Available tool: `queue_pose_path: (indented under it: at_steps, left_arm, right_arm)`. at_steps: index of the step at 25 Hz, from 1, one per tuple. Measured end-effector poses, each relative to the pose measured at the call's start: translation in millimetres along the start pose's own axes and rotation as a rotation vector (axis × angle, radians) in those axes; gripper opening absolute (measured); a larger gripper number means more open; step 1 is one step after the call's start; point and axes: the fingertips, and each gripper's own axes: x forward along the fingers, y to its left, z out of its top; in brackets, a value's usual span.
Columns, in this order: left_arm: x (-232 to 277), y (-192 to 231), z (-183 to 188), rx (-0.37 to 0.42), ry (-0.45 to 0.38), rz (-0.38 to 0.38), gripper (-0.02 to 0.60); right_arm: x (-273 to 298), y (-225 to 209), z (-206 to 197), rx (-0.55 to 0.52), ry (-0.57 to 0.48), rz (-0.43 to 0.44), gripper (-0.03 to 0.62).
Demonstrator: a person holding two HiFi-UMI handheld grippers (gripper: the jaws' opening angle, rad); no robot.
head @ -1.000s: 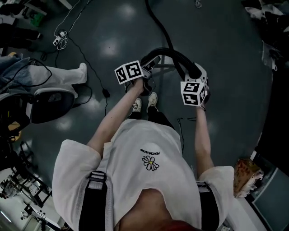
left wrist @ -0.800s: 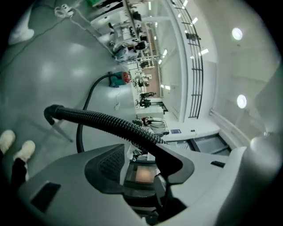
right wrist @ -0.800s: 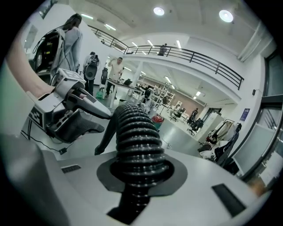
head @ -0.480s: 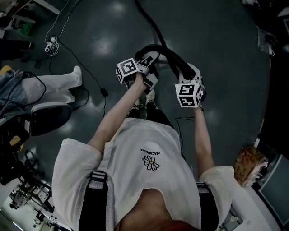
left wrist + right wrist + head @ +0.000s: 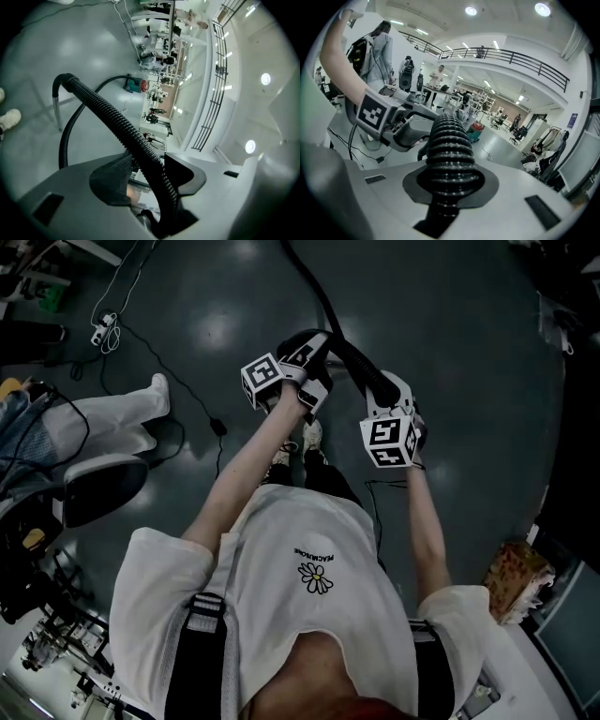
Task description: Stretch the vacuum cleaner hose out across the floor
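The right gripper [image 5: 450, 180] has its jaws clamped on the ribbed black hose [image 5: 449, 140]. Just beyond it along the hose, the left gripper [image 5: 151, 171] has its jaws spread wide. The hose runs loosely between them, with a gap at 1 pad. Past both grippers the hose bends over, then trails away across the grey floor [image 5: 450, 334].
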Motion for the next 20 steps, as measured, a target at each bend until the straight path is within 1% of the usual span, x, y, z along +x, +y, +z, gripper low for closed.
queue_pose_path:
  at_steps: [3, 4, 5, 7, 8, 10, 11, 13, 14, 15, 16, 17, 20]
  left_arm:
    - [5, 11, 18, -0.14, -0.066, -0.023, 0.201]
    - [7, 14, 22, -0.163, -0.071, -0.03, 0.201]
    - [10, 15, 23, -0.167, -0.065, -0.032, 0.201]
    - [16, 15, 21, -0.142, -0.03, -0.041, 0.201]
    - [20, 12, 20, -0.128, -0.008, -0.06, 0.209]
    - [26, 6, 19, -0.12, 0.019, -0.131, 0.216]
    - [27, 2, 19, -0.13, 0.016, -0.178, 0.221]
    - [26, 1, 24, -0.183, -0.027, -0.267, 0.242]
    - [26, 4, 28, -0.219, -0.056, -0.296, 0.244]
    - [26, 9, 31, -0.245, -0.076, -0.31, 0.244]
    - [28, 14, 33, -0.254, -0.078, -0.312, 0.244]
    - [30, 18, 32, -0.249, -0.063, -0.307, 0.244]
    - [35, 20, 23, -0.203, 0.026, -0.299, 0.247]
  right_arm:
    - [5, 13, 1, -0.018, 0.0, 0.059, 0.089]
    - [7, 15, -1, -0.007, 0.002, 0.073, 0.089]
    - [7, 15, -2, 0.005, 0.004, 0.081, 0.089]
    - [6, 13, -2, 0.018, 0.0, 0.087, 0.089]
    - [4, 12, 0, 0.016, -0.004, 0.089, 0.089]
    - [1, 9, 6, -0.007, -0.012, 0.096, 0.089]
    - [-1, 9, 10, -0.021, -0.016, 0.102, 0.089]
    - [-7, 11, 15, -0.043, -0.023, 0.118, 0.089]
    - [-9, 11, 16, -0.049, -0.023, 0.124, 0.089]
    - [-10, 11, 15, -0.05, -0.021, 0.127, 0.091]
    - [-11, 11, 12, -0.049, -0.015, 0.128, 0.09]
    - [-13, 10, 8, -0.049, -0.007, 0.128, 0.091]
    - [-24, 8, 0, -0.065, 0.011, 0.136, 0.091]
